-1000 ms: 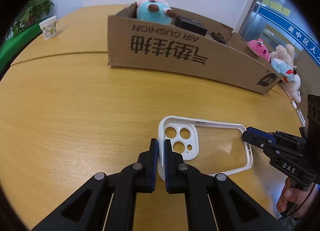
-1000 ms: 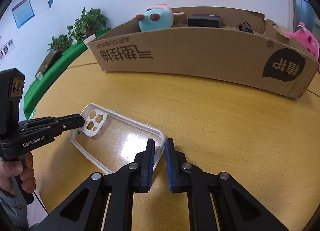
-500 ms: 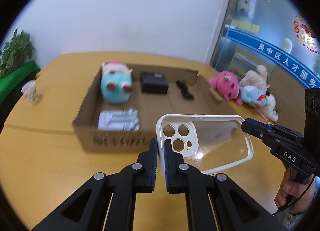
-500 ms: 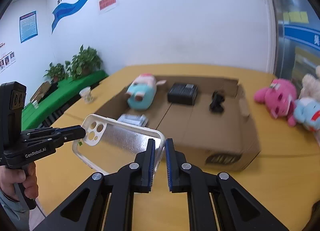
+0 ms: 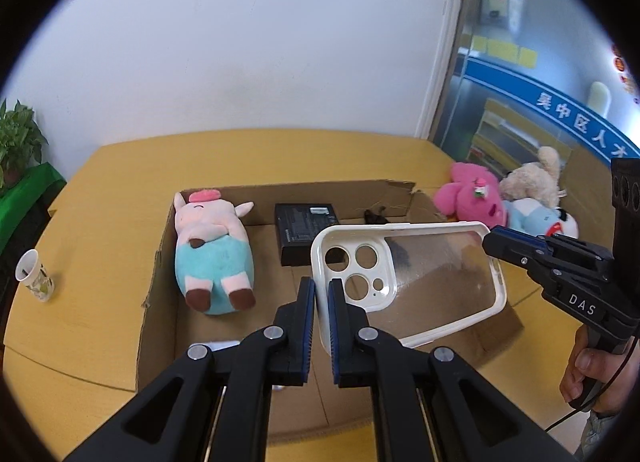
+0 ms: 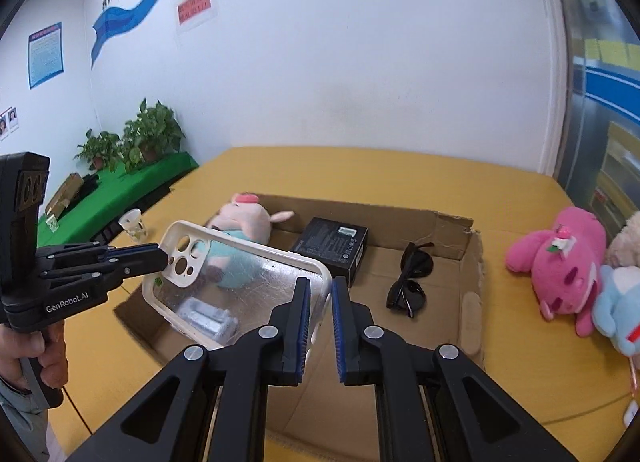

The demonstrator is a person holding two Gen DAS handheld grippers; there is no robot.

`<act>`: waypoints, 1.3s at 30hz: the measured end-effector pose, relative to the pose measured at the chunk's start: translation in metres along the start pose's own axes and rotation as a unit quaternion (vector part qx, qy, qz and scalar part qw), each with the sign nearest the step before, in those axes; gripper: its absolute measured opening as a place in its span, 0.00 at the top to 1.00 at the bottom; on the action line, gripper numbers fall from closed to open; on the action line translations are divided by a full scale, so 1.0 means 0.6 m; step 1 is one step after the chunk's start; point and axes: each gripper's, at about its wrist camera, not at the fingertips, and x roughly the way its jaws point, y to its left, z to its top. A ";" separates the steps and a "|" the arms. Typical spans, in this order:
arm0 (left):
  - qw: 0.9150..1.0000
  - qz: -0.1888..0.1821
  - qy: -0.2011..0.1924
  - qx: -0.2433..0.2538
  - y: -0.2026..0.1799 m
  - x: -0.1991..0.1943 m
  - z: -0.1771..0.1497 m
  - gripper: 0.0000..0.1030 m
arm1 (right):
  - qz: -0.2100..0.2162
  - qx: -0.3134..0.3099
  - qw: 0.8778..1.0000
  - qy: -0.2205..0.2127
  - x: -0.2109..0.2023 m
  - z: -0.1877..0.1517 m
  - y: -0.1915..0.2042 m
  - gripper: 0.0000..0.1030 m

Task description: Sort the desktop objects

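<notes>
Two grippers pinch opposite ends of the clear phone case with white rim (image 5: 436, 282) — left gripper (image 5: 322, 302) at its camera end, right gripper (image 6: 320, 302) opposite — held above the open cardboard box (image 6: 472, 278), over its middle.

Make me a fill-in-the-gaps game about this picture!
Both tongs hold the clear phone ____ above the cardboard box.
Inside the box, the sunglasses are colored ____.
The pig plush lies ____ the box.
The pink plush sits ____ the box, on the table.

Missing words: case, black, inside, outside
</notes>
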 end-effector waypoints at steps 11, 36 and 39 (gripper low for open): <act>0.986 0.029 0.163 -0.024 0.031 0.239 -0.019 0.95 | 0.023 0.084 0.981 0.172 0.242 -0.025 -0.108 0.89; 0.988 0.091 -0.122 0.003 -0.020 -0.054 -0.089 0.19 | -0.078 0.045 0.996 -0.026 -0.028 -0.126 -0.012 0.00; 0.978 0.116 -0.174 0.022 -0.038 -0.085 -0.132 0.19 | -0.089 0.034 0.995 -0.042 -0.021 -0.170 0.014 0.00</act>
